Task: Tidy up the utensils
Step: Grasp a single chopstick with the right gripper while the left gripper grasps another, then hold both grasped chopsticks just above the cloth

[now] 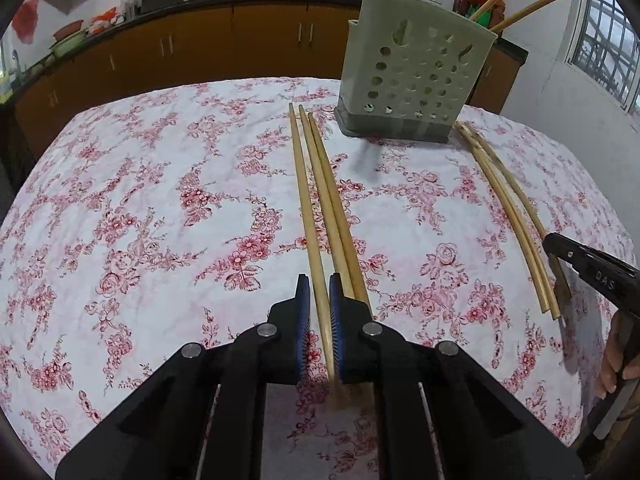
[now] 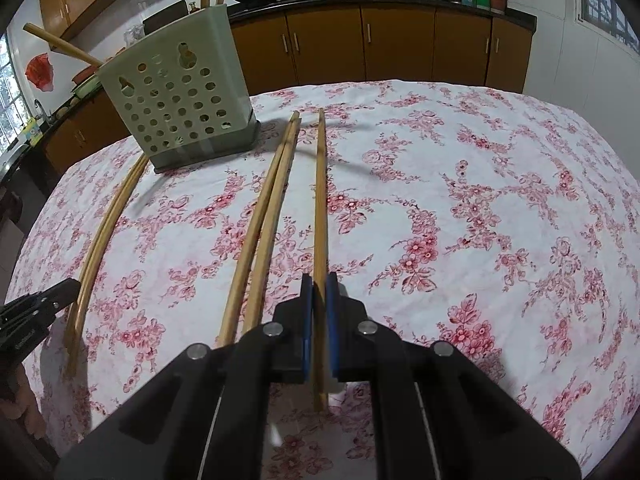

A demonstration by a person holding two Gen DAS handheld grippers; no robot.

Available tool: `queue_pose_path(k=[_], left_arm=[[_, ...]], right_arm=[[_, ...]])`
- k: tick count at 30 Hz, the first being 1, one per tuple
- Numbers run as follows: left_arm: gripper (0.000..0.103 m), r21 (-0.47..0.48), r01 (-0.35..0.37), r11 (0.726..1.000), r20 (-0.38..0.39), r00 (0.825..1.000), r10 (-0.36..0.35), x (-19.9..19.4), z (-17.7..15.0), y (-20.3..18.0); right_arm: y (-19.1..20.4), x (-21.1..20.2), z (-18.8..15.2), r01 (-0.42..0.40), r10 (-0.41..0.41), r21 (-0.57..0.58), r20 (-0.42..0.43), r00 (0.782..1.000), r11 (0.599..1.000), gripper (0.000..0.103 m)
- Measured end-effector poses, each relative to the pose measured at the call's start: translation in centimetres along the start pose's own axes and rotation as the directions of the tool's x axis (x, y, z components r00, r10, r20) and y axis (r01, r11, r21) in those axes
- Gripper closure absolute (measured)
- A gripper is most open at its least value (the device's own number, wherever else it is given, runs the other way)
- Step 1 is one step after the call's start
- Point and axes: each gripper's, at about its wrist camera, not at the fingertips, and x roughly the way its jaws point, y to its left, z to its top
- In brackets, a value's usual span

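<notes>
**Both grippers clamped on chopsticks, several more waiting on the table**

A table covered with a white cloth printed in pink flowers [image 1: 160,200] filled both wrist views. Toward its far edge stood a pale green, perforated utensil holder [image 1: 416,80], upright on a darker base. A few wooden chopsticks [image 1: 532,6] already leaned out of its top, so part of the sorting looked done.

The left gripper [image 1: 320,312] pointed down at the cloth, its blue pads closed together on the near end of one chopstick [image 1: 308,220]. That stick belonged to a group of three lying side by side and pointing toward the holder; the other two [image 1: 336,208] lay touching it just to the right, outside the jaws. Whether the gripped stick had left the cloth could not be told.

The right gripper [image 2: 319,312] was likewise clamped on the near end of a single chopstick [image 2: 321,200], which lay a little apart from a pair [image 2: 268,216] to its left. In the left wrist view this gripper appeared at the far right edge, with part of the person's hand below it.

Judging from the layout, the job was partway through. Some chopsticks stood in the holder, two were in the grippers' grasp but still down by the table, and four more lay loose on the cloth: two beside the left gripper and two beside the right. The next stage would likely be lifting the gripped sticks and dropping them upright into the holder.
</notes>
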Motion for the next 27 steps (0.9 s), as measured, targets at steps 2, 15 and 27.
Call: queue_pose_path(k=[2,15,27], left_arm=[[0.094,-0.007,-0.007,1.0,-0.002,1.0,0.007,0.1,0.2,0.2],[0.095,-0.096,-0.065,0.993,0.001,0.998,0.065,0.5,1.7,4.8],[0.095,-0.076,-0.076,0.994,0.031,0.996,0.079,0.5,1.4,4.5]], right_arm=[[0.2,0.0,-0.1,0.0,0.0,-0.004,0.002,1.0,1.0,0.092],[-1.1,0.4,0.9,0.034,-0.034,0.032,0.02,0.999,0.999,0.094],[-0.8,0.6,0.7,0.042,-0.042,0.014,0.034,0.999,0.999,0.093]])
